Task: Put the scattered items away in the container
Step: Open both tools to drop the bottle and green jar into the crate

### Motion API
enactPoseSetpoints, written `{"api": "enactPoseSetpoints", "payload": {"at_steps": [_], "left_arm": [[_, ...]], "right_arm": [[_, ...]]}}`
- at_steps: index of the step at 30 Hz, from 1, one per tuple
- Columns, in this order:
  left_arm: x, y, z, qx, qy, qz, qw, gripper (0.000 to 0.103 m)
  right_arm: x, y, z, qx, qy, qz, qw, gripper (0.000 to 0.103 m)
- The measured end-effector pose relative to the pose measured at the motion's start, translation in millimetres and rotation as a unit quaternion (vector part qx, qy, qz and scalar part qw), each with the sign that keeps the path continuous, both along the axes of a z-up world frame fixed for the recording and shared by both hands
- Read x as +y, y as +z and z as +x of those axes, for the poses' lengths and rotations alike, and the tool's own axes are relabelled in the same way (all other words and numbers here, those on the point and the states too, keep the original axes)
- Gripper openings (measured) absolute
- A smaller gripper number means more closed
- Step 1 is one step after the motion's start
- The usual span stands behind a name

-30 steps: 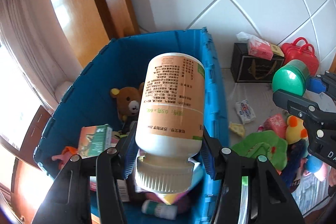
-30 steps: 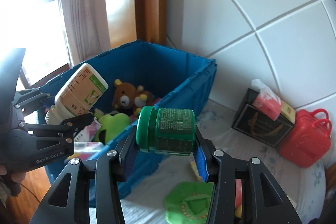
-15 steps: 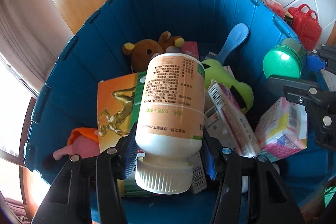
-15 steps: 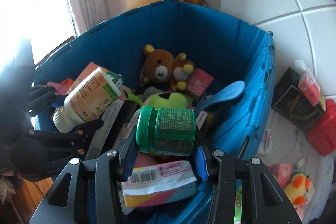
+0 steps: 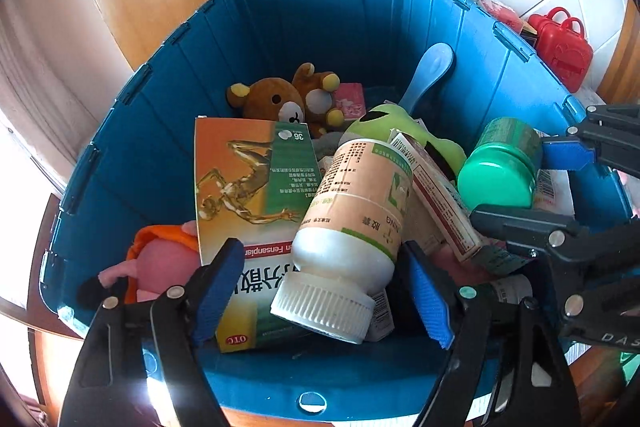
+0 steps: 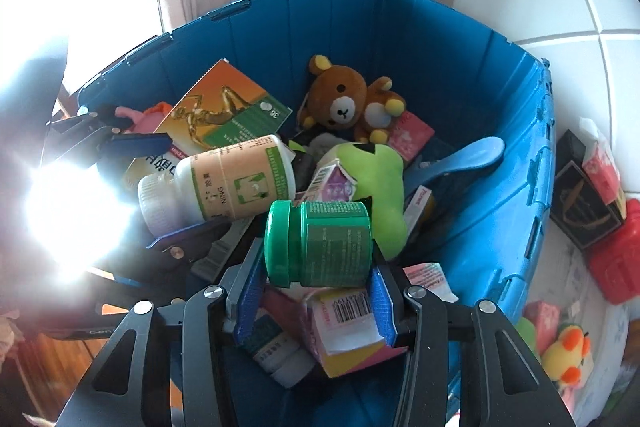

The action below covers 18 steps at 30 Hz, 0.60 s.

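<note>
Over the blue bin [image 5: 360, 27], the left gripper [image 5: 324, 291] was opening, its pads off the white pill bottle [image 5: 352, 223] lying on the boxes, while the right gripper [image 6: 316, 291] clamped the green jar [image 6: 320, 243]

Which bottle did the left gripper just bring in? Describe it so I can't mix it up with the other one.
Look inside the blue crate, at the near end between the opening left gripper pads. It is the peach-labelled bottle, lying tilted on an orange and green box, ribbed white cap toward the camera. The other, in the right gripper, is the small green jar.
</note>
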State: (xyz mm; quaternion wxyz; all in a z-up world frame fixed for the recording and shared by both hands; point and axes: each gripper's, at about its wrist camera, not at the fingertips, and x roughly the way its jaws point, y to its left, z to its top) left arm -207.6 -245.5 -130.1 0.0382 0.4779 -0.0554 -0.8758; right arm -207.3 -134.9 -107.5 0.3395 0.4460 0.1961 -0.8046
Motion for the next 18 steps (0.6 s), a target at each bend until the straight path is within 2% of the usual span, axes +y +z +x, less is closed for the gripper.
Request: {"api": "enactPoseSetpoints", "payload": {"at_steps": [8,11,13,17,18], "left_arm": [[1,2,3,0.003,-0.004,0.005,1.0,0.08],[1,3,5,0.004,-0.004,0.009,0.9999,0.08],[1,4,7,0.003,-0.002,0.014,0.9999,0.08],[0,11,13,0.01,0.001,0.022,0.9997,0.08],[-1,13,15,0.013,0.002,0.026,0.9996,0.08]], "right_arm": [[1,-2,2,0.0,0.013,-0.004,1.0,0.049],[4,3,7,0.013,0.018,-0.004,1.0,0.06],[9,10,11,0.027,0.02,-0.012,0.999,0.075],[22,23,20,0.045,0.02,-0.034,0.998,0.087],[26,25,23,0.05,0.02,-0.039,0.998,0.094]]}}
